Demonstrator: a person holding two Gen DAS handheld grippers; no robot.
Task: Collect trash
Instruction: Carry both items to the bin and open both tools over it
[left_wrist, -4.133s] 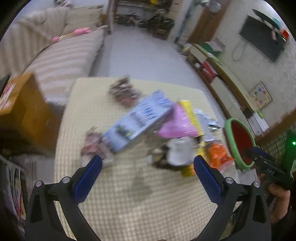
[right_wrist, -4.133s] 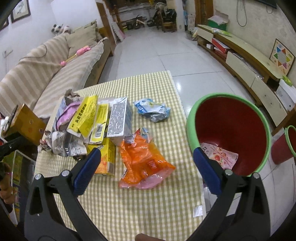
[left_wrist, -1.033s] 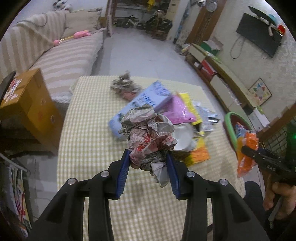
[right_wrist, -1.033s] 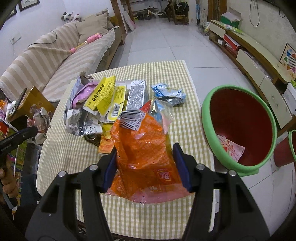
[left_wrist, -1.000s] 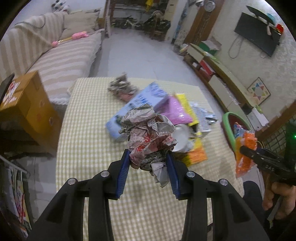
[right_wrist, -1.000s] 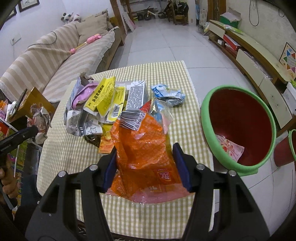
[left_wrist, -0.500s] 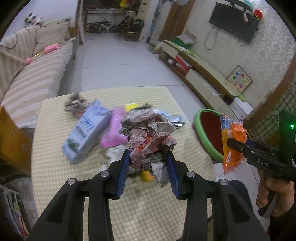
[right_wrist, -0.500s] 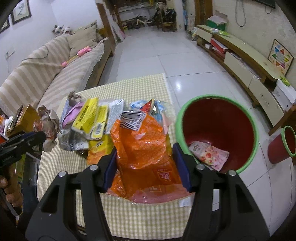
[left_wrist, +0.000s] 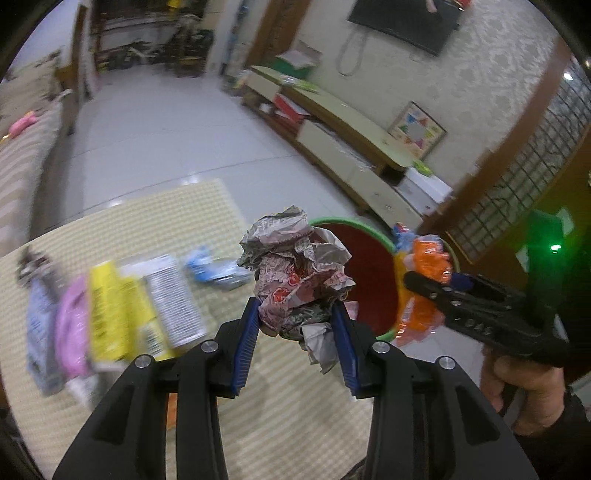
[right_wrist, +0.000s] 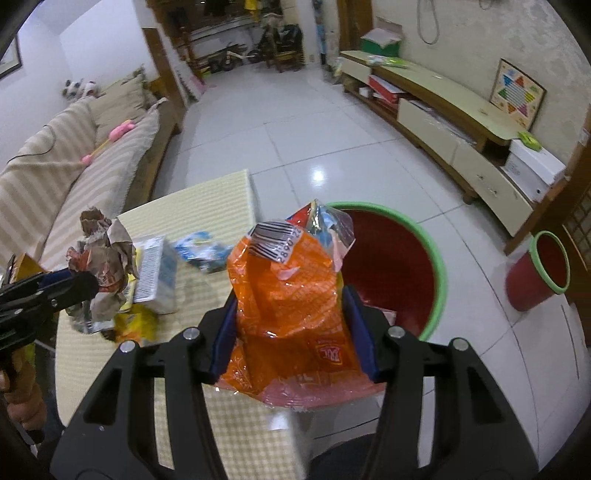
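Both hands carry trash toward the red bin (right_wrist: 391, 266).
The right gripper (right_wrist: 293, 332) jaws have just squeezed tighter on the orange bag (right_wrist: 284, 295), nearer the bin; the left gripper (left_wrist: 297, 343) grips crumpled paper (left_wrist: 295, 273) over the table (left_wrist: 295, 406), bin just right.

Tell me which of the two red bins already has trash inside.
The big red bin beside the table: a wrapper lies on its bottom. The small red bin farther right looks empty.

Left tongs (left_wrist: 295, 332) clamped; right tongs (right_wrist: 293, 332) clamped, jaws just closing.

A striped sofa (right_wrist: 55, 173) faces a low cabinet (right_wrist: 454, 122); a television (left_wrist: 406, 18) hangs above.
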